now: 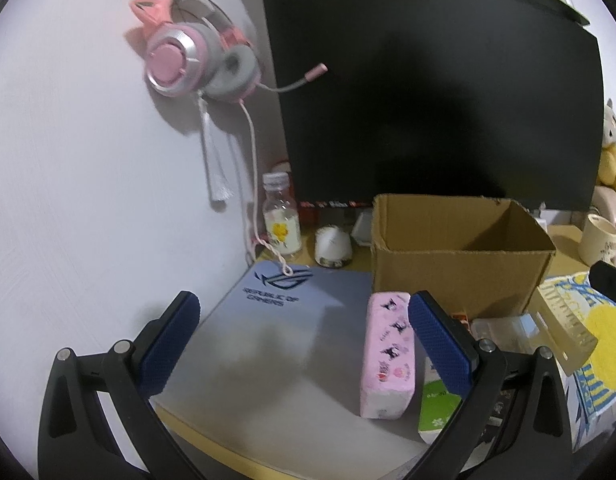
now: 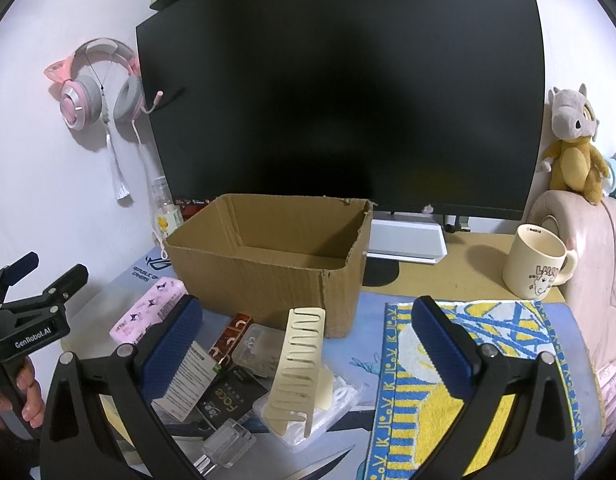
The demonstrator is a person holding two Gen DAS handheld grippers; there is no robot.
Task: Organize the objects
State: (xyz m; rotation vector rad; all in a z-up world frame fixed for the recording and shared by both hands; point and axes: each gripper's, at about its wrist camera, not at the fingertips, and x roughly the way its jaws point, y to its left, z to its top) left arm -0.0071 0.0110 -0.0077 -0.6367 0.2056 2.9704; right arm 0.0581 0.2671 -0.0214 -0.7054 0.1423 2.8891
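Both tongs gape wide, holding nothing. The cream hair claw (image 2: 297, 368) lies between the right tongs (image 2: 305, 344) — resting on a clear plastic case (image 2: 328, 404), just before the one cardboard box (image 2: 267, 264). The pink tissue pack (image 1: 388, 354) sits beside the left tongs' (image 1: 303, 344) right finger — one towel (image 2: 488, 360), one mug (image 2: 538, 262).

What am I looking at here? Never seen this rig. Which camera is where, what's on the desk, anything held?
No robot: a person holds hand-held tongs, one per hand, each with a fisheye camera looking along its blue pads. The left view shows the left tongs, open and empty, over a grey mat beside a pink case. The right view shows the right tongs, also open and empty, above a cream hair claw and a yellow towel. Behind stand an open box, a mug and a dark monitor.
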